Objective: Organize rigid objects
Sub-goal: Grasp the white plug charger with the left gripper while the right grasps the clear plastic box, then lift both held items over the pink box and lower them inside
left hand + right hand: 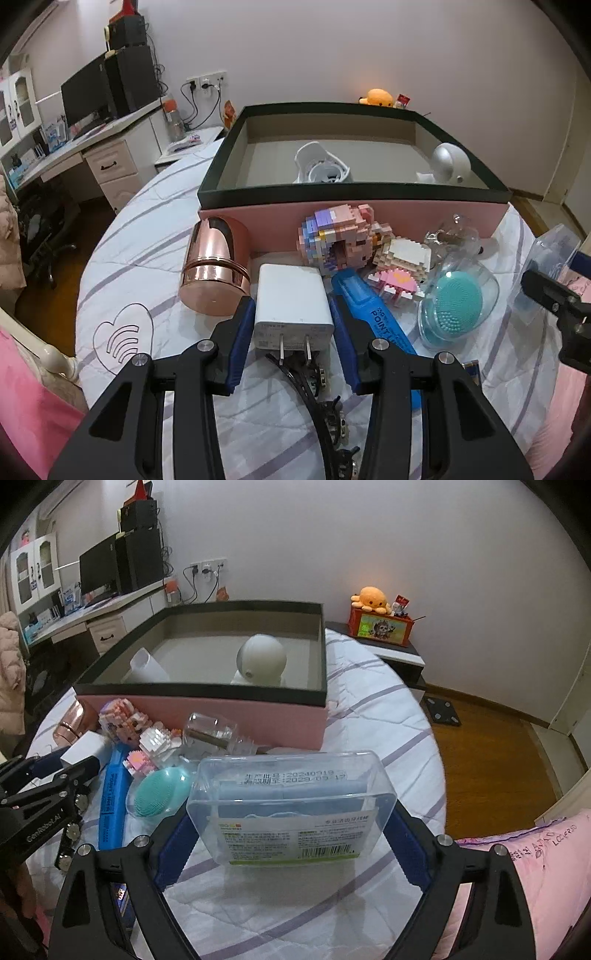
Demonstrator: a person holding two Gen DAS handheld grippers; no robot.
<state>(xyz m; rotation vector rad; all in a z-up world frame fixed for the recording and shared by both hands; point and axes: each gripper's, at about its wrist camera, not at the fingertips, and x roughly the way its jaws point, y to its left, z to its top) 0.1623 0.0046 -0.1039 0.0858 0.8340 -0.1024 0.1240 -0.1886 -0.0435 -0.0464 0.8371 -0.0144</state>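
My left gripper [291, 314] is shut on a white charger [290, 295], with a blue pad against each of its sides and its prongs pointing toward me. It rests on the bed among a rose-gold tin [214, 269], a pink brick figure [332, 236], a blue pen case [373, 314], a teal brush in a clear shell [458, 299] and a glass bottle [450, 232]. My right gripper [291, 812] is shut on a clear plastic floss box [291, 775], held above the sheet. Behind stands the pink storage box [354, 192], holding a white cup-shaped piece [321, 162] and a round white camera [450, 162].
Black hair clips [314, 373] lie under the left gripper. The round bed's edge drops to a wooden floor at left and right. A desk with a monitor [85, 96] stands far left. A bedside table carries an orange plush [371, 598], and a scale [441, 710] lies on the floor.
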